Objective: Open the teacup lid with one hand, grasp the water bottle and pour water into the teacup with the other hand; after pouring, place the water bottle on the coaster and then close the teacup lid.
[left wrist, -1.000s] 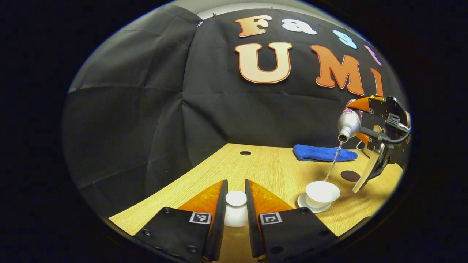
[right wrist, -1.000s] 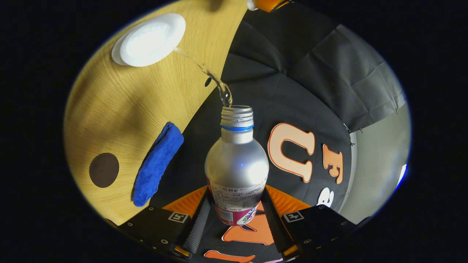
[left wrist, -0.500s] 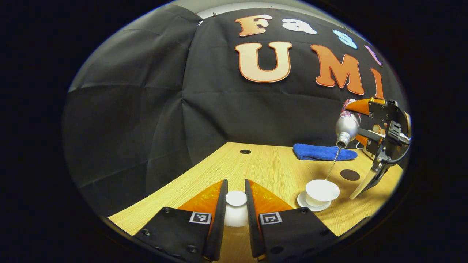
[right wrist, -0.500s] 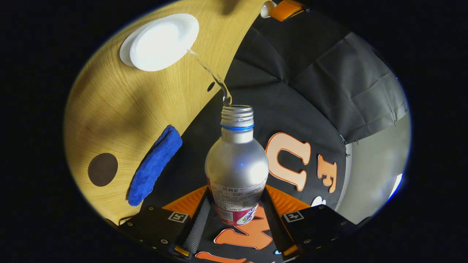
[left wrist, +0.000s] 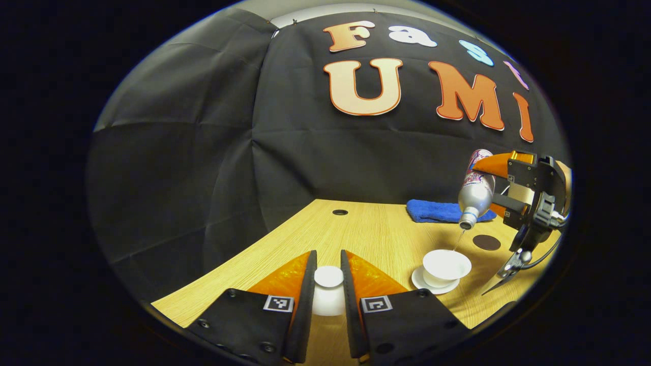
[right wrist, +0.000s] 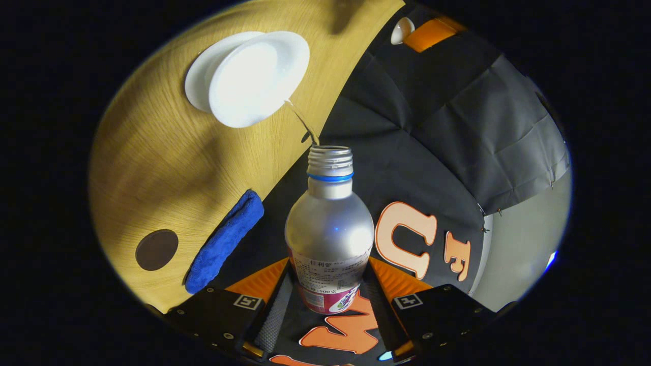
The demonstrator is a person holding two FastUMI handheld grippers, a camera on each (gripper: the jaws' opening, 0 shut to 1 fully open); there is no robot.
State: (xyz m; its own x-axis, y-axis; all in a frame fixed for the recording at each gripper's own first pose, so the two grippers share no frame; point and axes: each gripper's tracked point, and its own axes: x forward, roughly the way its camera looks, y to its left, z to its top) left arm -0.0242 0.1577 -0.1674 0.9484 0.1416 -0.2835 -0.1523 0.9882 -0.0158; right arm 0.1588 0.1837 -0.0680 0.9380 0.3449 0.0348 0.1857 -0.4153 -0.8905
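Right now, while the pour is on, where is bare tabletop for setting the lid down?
Bare wood runs from the lid in the left gripper back to the round hole, left of the teacup. The right side is crowded: teacup, coaster, blue towel, and the right gripper tilting the water bottle above.

Cup (left wrist: 446, 264) sits on its saucer (left wrist: 420, 282) on the table (left wrist: 376, 234). Coaster (left wrist: 486, 242) lies just right of it, cloth (left wrist: 437, 211) behind. Bottle (left wrist: 475, 190) tips above the cup.

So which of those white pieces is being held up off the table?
The lid, pinched between the left gripper's jaws. The teacup sits on its saucer on the table, taking water from the bottle.
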